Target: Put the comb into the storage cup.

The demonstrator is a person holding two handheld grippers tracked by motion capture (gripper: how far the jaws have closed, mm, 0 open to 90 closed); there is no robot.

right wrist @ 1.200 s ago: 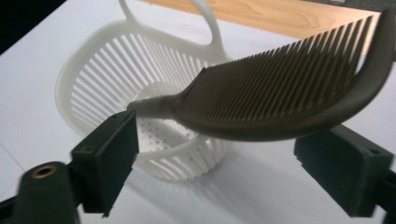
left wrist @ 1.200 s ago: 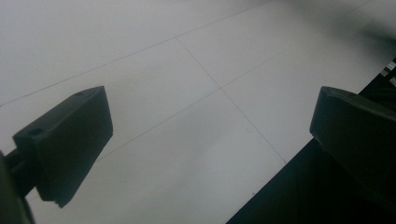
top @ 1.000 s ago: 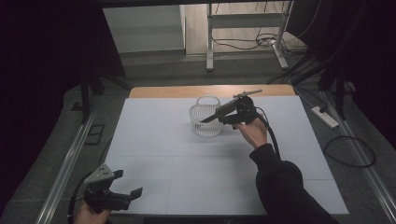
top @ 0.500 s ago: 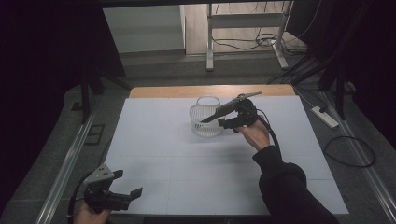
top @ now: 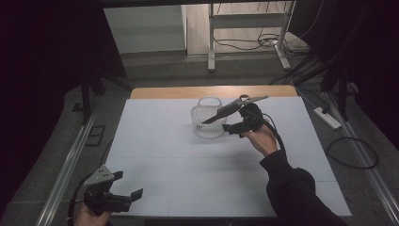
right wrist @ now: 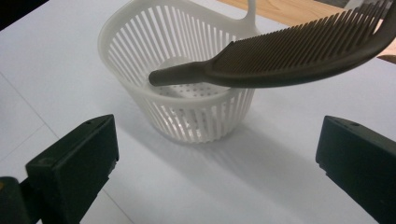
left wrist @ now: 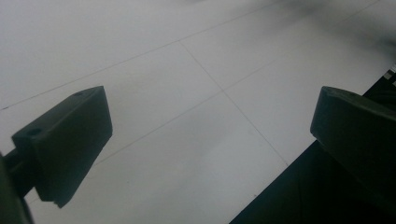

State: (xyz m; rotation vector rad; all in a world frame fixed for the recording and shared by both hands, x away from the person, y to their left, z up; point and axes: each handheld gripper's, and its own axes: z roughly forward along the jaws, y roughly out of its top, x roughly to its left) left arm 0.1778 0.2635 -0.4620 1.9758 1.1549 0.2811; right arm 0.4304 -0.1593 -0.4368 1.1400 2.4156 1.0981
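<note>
In the high view a white slatted basket (top: 208,123) stands near the far edge of the white worktop (top: 164,155), a dark comb (top: 234,108) leaning across its rim, the right gripper (top: 237,128) just beside it and a power strip (top: 327,117) on the floor. The left gripper view has the left gripper (left wrist: 210,140) released over bare worktop at its near edge. In the right gripper view the fingers (right wrist: 74,163) have just been opening and stand wide with nothing between them, short of the basket; no writing is readable

Dim room with dark edges; the pale white surface (top: 188,155) is the brightest area. Gripper views are soft — near black jaws blurred, and the white slatted plastic basket (right wrist: 187,84) casts a faint shadow.
</note>
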